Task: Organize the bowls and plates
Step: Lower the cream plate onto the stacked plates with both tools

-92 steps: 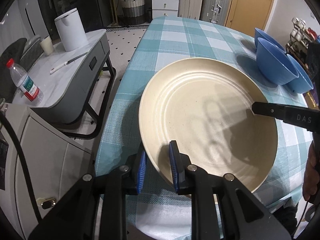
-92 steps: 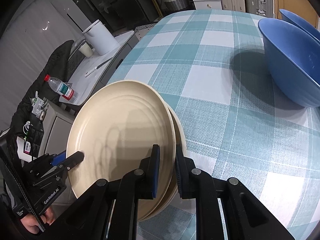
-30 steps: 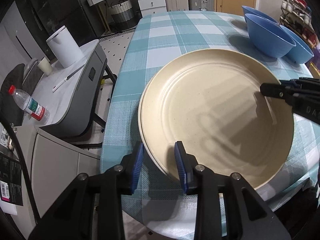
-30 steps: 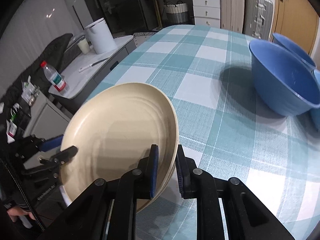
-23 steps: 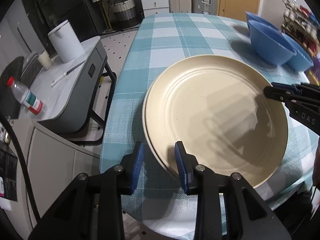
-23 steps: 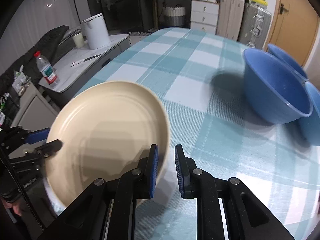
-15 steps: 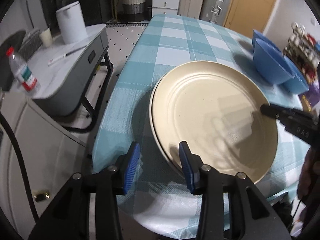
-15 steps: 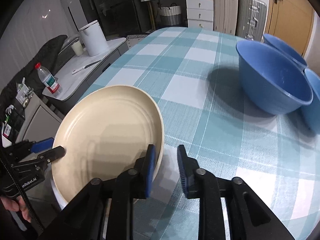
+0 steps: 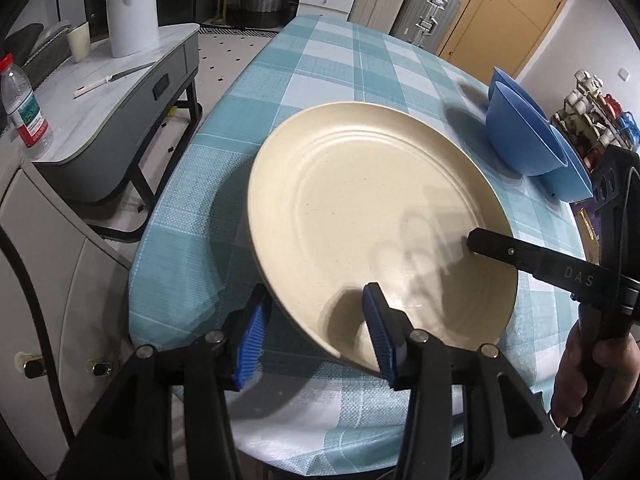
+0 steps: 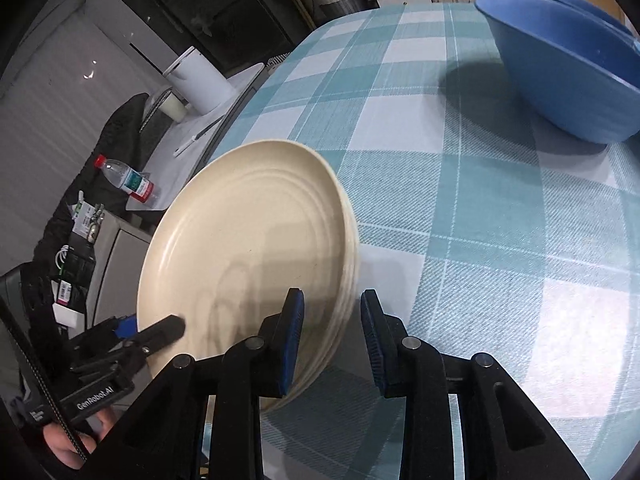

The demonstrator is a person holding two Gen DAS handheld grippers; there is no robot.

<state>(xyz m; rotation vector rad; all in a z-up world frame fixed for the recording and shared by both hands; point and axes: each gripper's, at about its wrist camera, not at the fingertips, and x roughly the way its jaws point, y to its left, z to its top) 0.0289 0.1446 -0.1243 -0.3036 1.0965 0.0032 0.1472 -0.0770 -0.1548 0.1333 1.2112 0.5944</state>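
A stack of cream plates [image 9: 372, 216] lies on the checked tablecloth near the table's front left edge; it also shows in the right wrist view [image 10: 256, 264]. My left gripper [image 9: 316, 336] is open, its jaws wide on either side of the stack's near rim. My right gripper [image 10: 332, 340] is open, its jaws astride the stack's right rim, not pressing it. Blue bowls [image 9: 524, 132] sit nested at the far right of the table, also seen in the right wrist view [image 10: 568, 60].
A grey side table [image 9: 112, 92] with a white canister [image 9: 130, 14], a cup and a water bottle [image 9: 22, 112] stands left of the table. A white cabinet [image 9: 48, 280] is at near left. A shelf of small items [image 9: 592, 120] stands at far right.
Both grippers have opened their jaws wide around the plate rims. The plate stack has settled flat on the table.
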